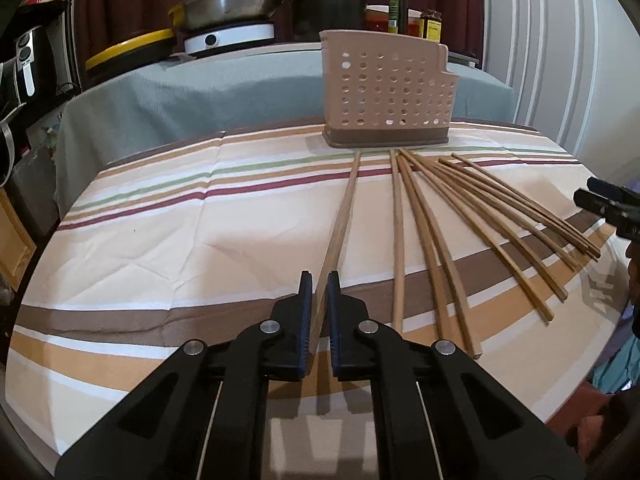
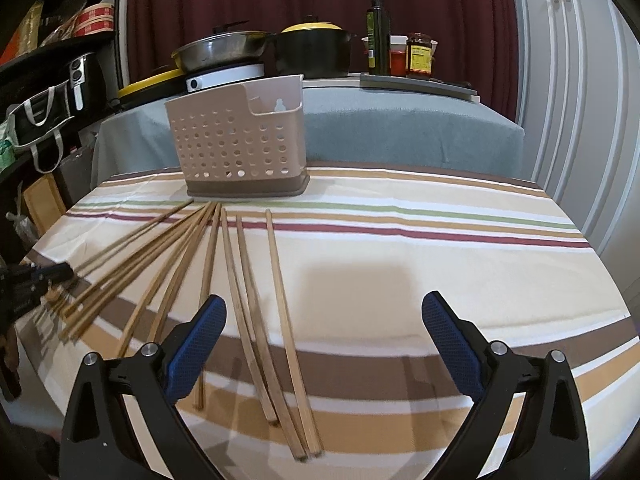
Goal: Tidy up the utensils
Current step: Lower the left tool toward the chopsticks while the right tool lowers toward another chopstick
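Note:
A pink perforated utensil holder [image 1: 388,92] [image 2: 236,136] stands empty-looking at the far side of the striped tablecloth [image 1: 160,248] [image 2: 420,264]. Several wooden chopsticks [image 1: 460,216] [image 2: 248,300] fan out in front of it. My left gripper [image 1: 319,294] is shut on the near end of the leftmost chopstick [image 1: 344,208], which points toward the holder. In the right wrist view the left gripper [image 2: 44,274] shows at the left edge. My right gripper [image 2: 324,302] hangs open above the cloth, with the rightmost chopsticks under its left finger [image 2: 200,340]. It appears at the right edge [image 1: 608,204] in the left wrist view.
Behind the table, a grey-covered counter [image 2: 400,132] carries a hotplate with a steel pan [image 2: 224,50], a black pot with a yellow lid [image 2: 312,50], an oil bottle [image 2: 378,28] and jars [image 2: 418,56]. White cupboard doors [image 2: 568,100] are at the right, dark shelves [image 2: 60,80] at the left.

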`<state>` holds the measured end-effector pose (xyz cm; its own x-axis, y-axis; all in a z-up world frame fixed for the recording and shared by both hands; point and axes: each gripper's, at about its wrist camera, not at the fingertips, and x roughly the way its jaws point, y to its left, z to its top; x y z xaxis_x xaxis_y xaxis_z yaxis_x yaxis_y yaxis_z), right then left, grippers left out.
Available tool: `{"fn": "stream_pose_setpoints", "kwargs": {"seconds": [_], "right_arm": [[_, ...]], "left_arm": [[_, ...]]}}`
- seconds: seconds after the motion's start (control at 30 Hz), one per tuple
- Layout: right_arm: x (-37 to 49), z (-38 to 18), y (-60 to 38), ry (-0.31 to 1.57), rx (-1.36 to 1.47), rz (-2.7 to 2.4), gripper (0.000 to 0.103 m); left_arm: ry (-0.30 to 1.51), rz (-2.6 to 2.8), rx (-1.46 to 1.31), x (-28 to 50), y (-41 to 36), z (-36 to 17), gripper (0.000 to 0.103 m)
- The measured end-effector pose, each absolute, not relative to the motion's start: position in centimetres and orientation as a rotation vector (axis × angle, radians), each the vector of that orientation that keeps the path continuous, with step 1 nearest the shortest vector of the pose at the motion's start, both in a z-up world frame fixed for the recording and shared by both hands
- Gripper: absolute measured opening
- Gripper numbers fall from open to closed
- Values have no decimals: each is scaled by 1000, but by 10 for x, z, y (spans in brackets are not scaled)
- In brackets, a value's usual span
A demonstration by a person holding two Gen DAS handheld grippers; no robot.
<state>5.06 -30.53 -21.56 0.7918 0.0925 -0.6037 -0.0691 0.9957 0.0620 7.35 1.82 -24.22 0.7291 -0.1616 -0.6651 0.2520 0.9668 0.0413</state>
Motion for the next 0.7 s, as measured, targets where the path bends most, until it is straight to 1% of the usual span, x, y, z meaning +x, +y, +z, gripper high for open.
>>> {"fn": "stream_pose_setpoints", "kwargs": {"seconds": [0.03, 0.07, 0.1, 0.13, 0.2, 0.3, 0.5, 0.7], "right_arm": [[49, -217, -306, 650, 34, 94, 91], [47, -219, -306, 653, 32, 108, 78], [46, -222, -307, 660, 33, 121, 60], [45, -224, -308, 669, 35, 126, 53], [43, -229, -310, 674, 45, 143, 51], [37, -235, -306, 668, 22, 162, 42], [28, -241, -305, 659, 7, 175, 31], [19, -243, -311, 648, 2, 176, 29]], "left_arm": [[719, -229, 136, 73, 17, -241, 8], [718, -228, 138, 72, 16, -241, 8], [717, -228, 138, 71, 16, -241, 8], [718, -228, 138, 70, 16, -241, 8], [717, -225, 143, 68, 14, -241, 8], [713, -222, 148, 66, 14, -240, 8], [708, -222, 158, 63, 12, -240, 8], [706, -217, 156, 61, 12, -241, 8]]}}
